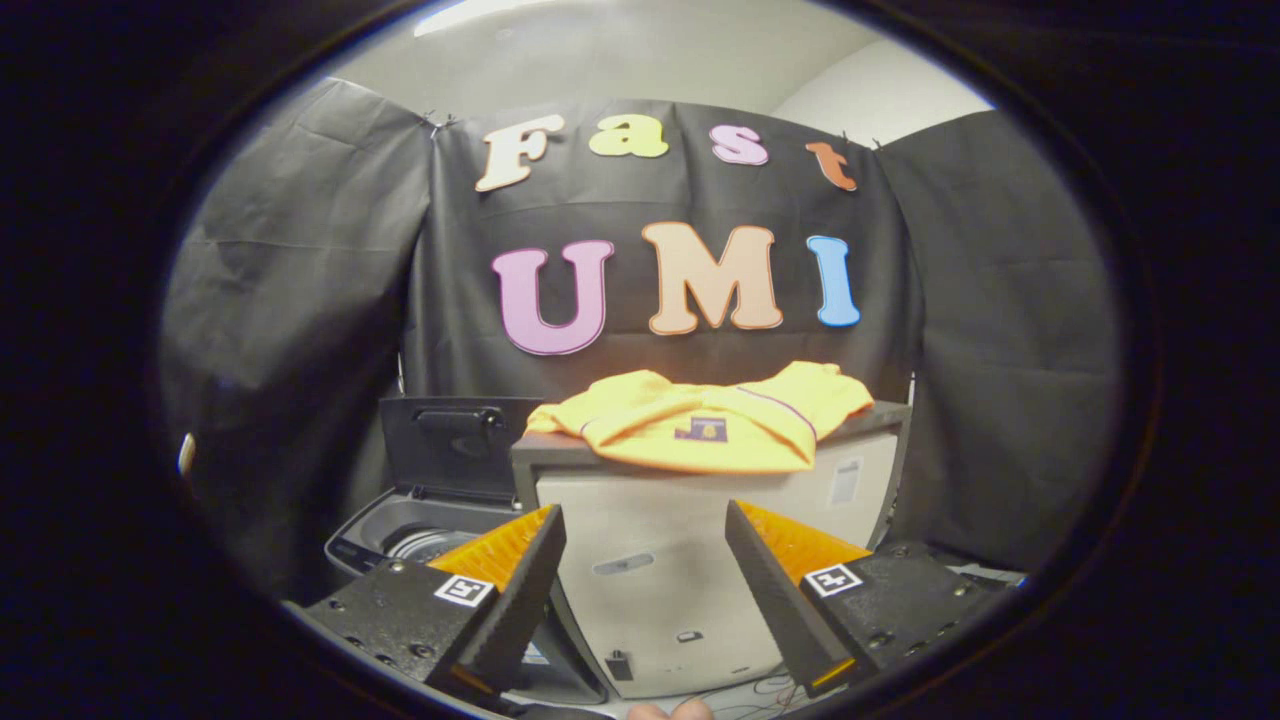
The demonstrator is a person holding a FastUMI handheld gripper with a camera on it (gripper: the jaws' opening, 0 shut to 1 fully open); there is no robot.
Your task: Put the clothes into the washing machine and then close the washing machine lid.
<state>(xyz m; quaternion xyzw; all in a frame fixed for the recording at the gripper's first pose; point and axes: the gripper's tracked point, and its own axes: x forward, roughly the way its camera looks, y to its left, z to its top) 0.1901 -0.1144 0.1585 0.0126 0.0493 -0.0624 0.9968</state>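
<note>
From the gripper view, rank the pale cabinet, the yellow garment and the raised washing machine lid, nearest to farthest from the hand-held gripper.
The hand-held gripper is open, holding nothing.
1. Pale cabinet: just ahead, between the fingers.
2. Yellow garment: on the cabinet's top, beyond the fingers.
3. Washing machine lid: raised, behind the cabinet's left side.

I've got a bright yellow-orange shirt (712, 420) with a small purple patch and thin purple trim, lying on a pale grey cabinet (690, 560) with a dark top. Left of it, the washing machine (420, 530) is dark grey, lid (452, 445) black.
</note>
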